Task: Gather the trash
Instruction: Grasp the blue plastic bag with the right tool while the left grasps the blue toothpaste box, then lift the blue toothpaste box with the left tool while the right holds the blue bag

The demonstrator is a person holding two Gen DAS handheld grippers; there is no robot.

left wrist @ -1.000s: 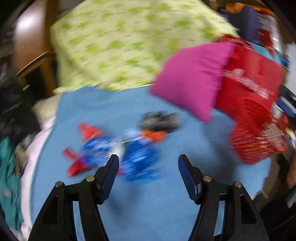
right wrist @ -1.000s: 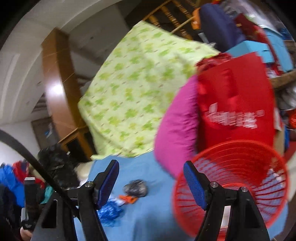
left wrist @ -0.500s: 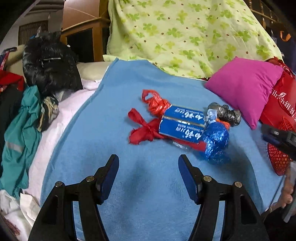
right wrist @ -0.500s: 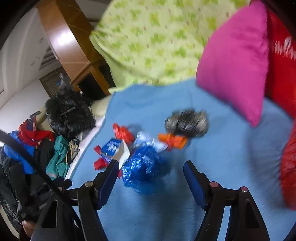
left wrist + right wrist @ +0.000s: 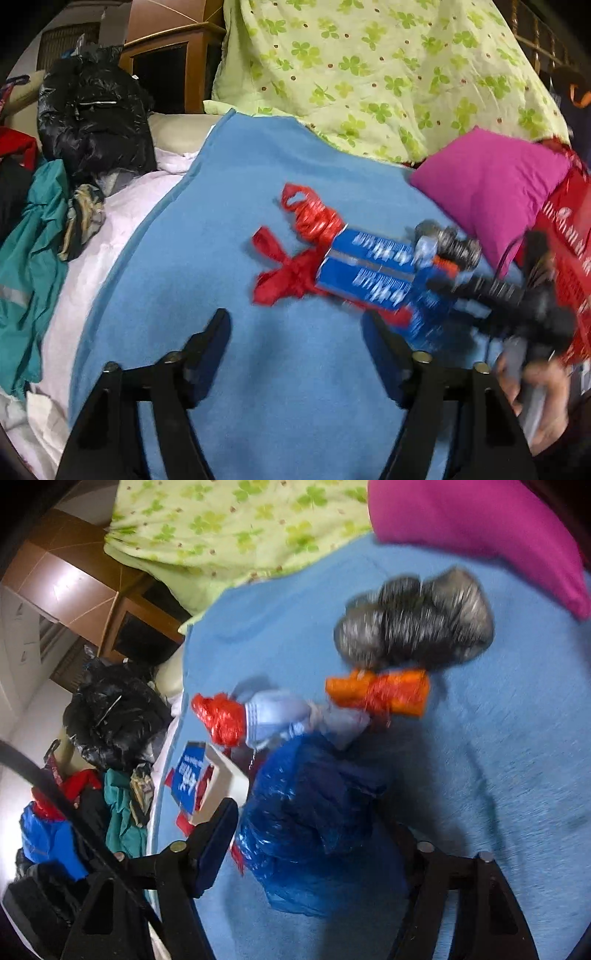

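Observation:
A heap of trash lies on the blue blanket [image 5: 236,229]: a red plastic bag [image 5: 295,258], a blue printed carton [image 5: 369,269], a crumpled blue plastic bag [image 5: 317,819], an orange wrapper [image 5: 380,694] and a dark shiny wad [image 5: 413,624]. My left gripper [image 5: 295,343] is open and empty, short of the heap. My right gripper [image 5: 310,842] is open with the blue plastic bag between its fingers; in the left wrist view it reaches in from the right [image 5: 480,291].
A magenta pillow [image 5: 491,184] and a green clover-print quilt [image 5: 369,66] lie behind the heap. A red basket [image 5: 569,266] and red bag stand at the right edge. A black bag [image 5: 92,125] and piled clothes [image 5: 29,236] lie at the left.
My right gripper has moved down and forward onto the heap, its fingers now around the blue plastic bag. The left gripper has barely moved.

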